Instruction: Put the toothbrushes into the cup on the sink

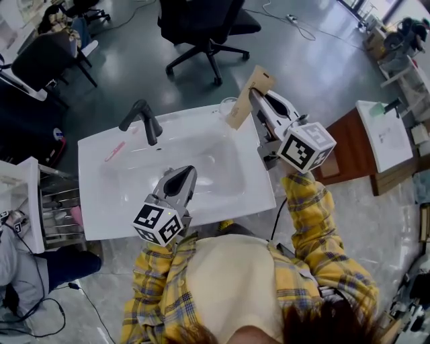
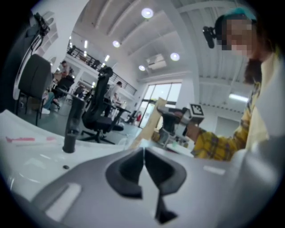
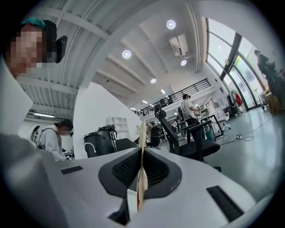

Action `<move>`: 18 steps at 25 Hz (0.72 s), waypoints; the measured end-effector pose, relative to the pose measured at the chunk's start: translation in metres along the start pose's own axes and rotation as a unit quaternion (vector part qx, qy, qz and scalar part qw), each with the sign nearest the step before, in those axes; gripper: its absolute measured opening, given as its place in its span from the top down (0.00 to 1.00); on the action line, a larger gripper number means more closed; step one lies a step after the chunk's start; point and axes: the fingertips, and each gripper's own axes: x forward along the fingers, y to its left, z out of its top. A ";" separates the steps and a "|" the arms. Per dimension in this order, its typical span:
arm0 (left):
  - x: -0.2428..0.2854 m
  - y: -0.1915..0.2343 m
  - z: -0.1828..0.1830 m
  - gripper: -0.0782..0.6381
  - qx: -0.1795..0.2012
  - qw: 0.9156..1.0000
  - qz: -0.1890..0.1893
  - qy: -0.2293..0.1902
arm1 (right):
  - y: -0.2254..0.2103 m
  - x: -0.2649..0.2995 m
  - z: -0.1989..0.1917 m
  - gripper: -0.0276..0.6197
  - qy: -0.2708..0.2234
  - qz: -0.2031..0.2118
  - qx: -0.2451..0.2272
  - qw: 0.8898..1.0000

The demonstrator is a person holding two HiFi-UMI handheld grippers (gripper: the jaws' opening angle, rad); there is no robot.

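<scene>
Now: pink toothbrush [image 1: 114, 150] flat on white sink [image 1: 92, 198] ledge.

Head view overhead and left gripper view low share sink [image 1: 222, 168] [image 2: 26, 129].

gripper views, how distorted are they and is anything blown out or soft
Left gripper view: strong fisheye with dark corners, ceiling lamps blown out, the pink toothbrush soft. Right gripper view: same fisheye bend, windows glaring, the cardboard pack edge-on in the jaws fairly sharp. Head view: even light, white sink slightly washed.
</scene>
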 end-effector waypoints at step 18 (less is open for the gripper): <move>0.000 -0.015 -0.011 0.88 0.035 0.999 0.011 0.029 | -0.042 0.033 -0.032 0.92 -0.020 -0.086 -0.063 0.994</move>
